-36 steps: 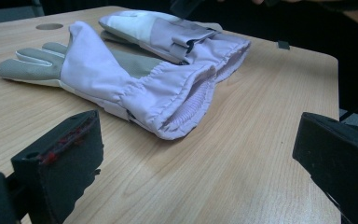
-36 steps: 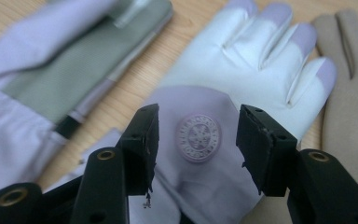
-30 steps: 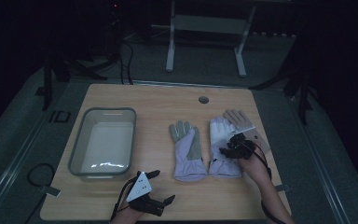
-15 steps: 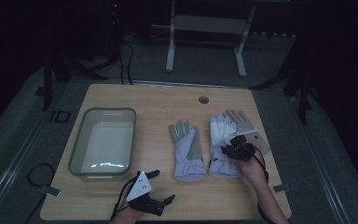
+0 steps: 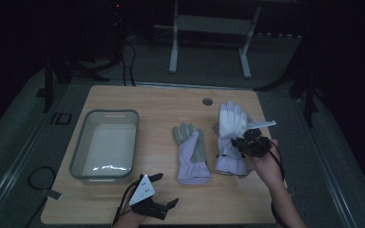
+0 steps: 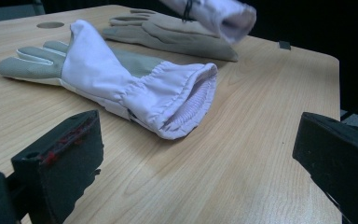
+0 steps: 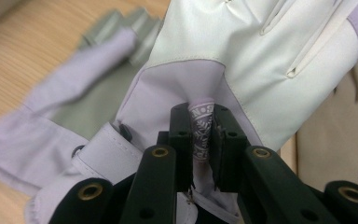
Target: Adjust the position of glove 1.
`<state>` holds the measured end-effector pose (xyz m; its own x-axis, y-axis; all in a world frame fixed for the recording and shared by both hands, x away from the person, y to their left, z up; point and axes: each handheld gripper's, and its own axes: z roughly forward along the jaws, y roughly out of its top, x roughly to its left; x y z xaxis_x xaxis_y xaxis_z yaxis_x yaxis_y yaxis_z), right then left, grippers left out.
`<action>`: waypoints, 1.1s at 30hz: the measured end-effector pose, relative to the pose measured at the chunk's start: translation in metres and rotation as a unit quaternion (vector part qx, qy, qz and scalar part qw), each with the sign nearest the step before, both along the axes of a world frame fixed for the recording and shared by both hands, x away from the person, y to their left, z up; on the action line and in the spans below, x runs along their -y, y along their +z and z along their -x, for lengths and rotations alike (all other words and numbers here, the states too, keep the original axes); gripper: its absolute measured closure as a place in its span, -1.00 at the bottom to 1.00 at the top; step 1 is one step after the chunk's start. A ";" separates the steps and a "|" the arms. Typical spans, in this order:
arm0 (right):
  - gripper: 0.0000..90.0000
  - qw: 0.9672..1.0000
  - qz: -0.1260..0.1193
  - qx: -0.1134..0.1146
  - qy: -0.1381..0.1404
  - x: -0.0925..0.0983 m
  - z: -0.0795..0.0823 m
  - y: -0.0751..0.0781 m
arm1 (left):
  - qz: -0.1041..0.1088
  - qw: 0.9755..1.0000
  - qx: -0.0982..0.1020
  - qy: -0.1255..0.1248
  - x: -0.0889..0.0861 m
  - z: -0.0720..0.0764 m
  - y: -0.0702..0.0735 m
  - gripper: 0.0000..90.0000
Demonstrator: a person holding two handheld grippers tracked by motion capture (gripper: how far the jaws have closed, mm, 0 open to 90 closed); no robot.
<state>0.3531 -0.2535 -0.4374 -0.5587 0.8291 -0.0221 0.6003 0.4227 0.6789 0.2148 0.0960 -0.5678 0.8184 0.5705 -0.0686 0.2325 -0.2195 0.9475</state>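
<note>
The right tool [image 5: 247, 142] has its jaws clamped on a pinch of fabric at the cuff end of the right-hand glove [image 5: 230, 128], which lies on the right half of the tabletop [image 5: 171, 104]; in the right gripper view the patterned cuff lining is squeezed between the two pads. The jaws have just been closing, with that fold of cloth between them. The glove's cuff end looks lifted off the wood while its pale fingers point toward the far edge.

The left tool [image 5: 164, 190] sits at the near edge, jaws wide apart and holding nothing. Its own view looks across the wood at the second glove [image 6: 121, 84], lying flat in the middle of the tabletop with its gathered cuff toward the near side.

Judging by the way it drapes and creases, the glove is light, soft and floppy (no stiffness to speak of), so it should hang limp from whatever point is gripped and swing as it is carried. The elastic cuff hem is probably the best hold: doubled fabric, thick enough for the pads to bite. A pinch on a single thin layer could slide out, and the smooth palm panel looks slicker than the cloth back.

The grey bin [image 5: 78, 159] stands at the left, well apart from both gloves.
</note>
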 end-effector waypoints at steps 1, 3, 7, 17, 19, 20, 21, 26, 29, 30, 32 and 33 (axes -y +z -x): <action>0.79 1.000 0.001 0.004 0.005 -0.003 0.001 0.006 | 0.000 1.000 0.000 0.001 0.000 0.000 0.000 -0.96; 0.79 1.000 0.003 0.011 0.014 -0.011 0.001 0.017 | -0.002 1.000 0.002 0.001 0.001 0.000 0.000 -0.96; 0.79 1.000 -0.012 0.017 0.024 -0.029 0.003 0.033 | -0.001 1.000 0.002 0.003 0.000 0.000 0.000 -0.96; 0.79 0.998 -0.004 0.001 0.057 -0.082 0.010 0.051 | -0.002 1.000 0.005 0.002 0.001 0.001 0.000 -0.96; 0.79 0.998 0.005 0.000 0.065 -0.092 0.013 0.046 | -0.002 1.000 0.006 0.003 0.001 0.001 0.000 -0.96; 0.79 0.998 0.002 -0.008 0.070 -0.096 0.013 0.043 | -0.004 1.000 0.006 0.004 0.001 0.002 0.000 -0.96; 0.79 0.997 0.000 -0.012 0.073 -0.099 0.013 0.038 | -0.003 1.000 0.007 0.004 0.002 0.002 0.000 -0.96; 0.79 0.996 0.010 -0.034 0.078 -0.117 0.011 0.015 | -0.006 1.000 0.009 0.002 0.002 0.003 0.000 -0.96; 0.78 0.996 0.020 -0.046 0.076 -0.123 0.007 0.002 | -0.005 1.000 0.007 0.001 0.002 0.002 0.000 -0.96; 0.78 0.996 0.023 -0.051 0.076 -0.125 0.005 -0.002 | -0.004 1.000 0.006 0.001 0.002 0.002 0.000 -0.96; 0.78 0.995 0.034 -0.059 0.073 -0.127 0.001 -0.010 | -0.006 1.000 0.005 0.003 0.002 0.002 0.000 -0.96; 0.78 0.995 0.039 -0.064 0.071 -0.128 -0.001 -0.014 | -0.009 1.000 0.006 0.005 0.002 0.002 0.000 -0.96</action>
<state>0.3539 -0.1258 -0.4518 -0.6730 0.7396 -0.0040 0.6103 0.5584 0.5619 0.2128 0.0938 -0.5675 0.8128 0.5805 -0.0491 0.2241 -0.2337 0.9462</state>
